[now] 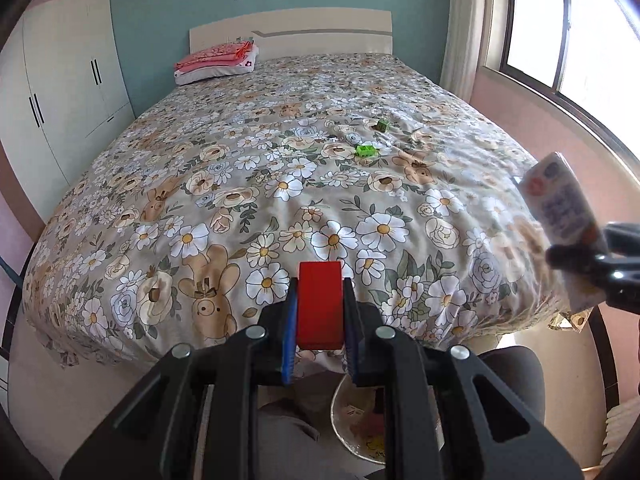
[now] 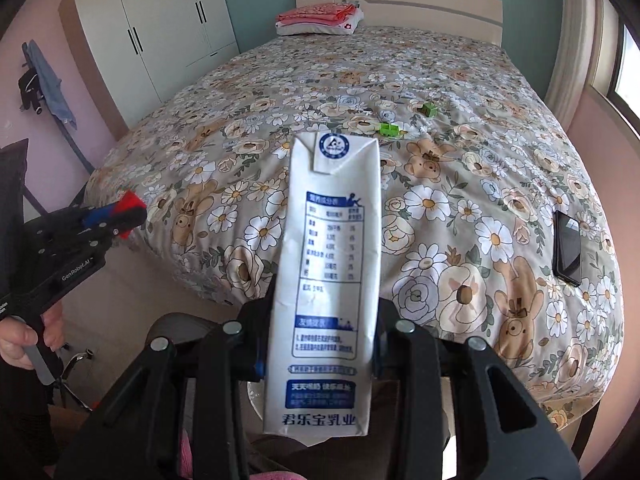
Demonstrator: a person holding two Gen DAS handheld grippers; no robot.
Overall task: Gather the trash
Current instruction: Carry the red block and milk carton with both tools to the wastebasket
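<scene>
My left gripper (image 1: 320,294) is shut on a small red block (image 1: 320,276), held just off the foot of the bed. In the right wrist view the left gripper (image 2: 128,213) shows at the left with the red block (image 2: 129,199) in its jaws. My right gripper (image 2: 322,312) is shut on a tall white milk carton (image 2: 328,240) with blue print. The carton (image 1: 560,208) and the right gripper (image 1: 600,258) appear blurred at the right edge of the left wrist view. Two green pieces (image 1: 366,150) (image 1: 383,124) lie on the bedspread.
A round bin (image 1: 335,408) with a clear liner and scraps inside stands on the floor below both grippers. A black phone (image 2: 567,246) lies on the bed's right side. Folded pink cloth on a pillow (image 1: 218,62) sits by the headboard. A white wardrobe (image 1: 68,92) stands on the left.
</scene>
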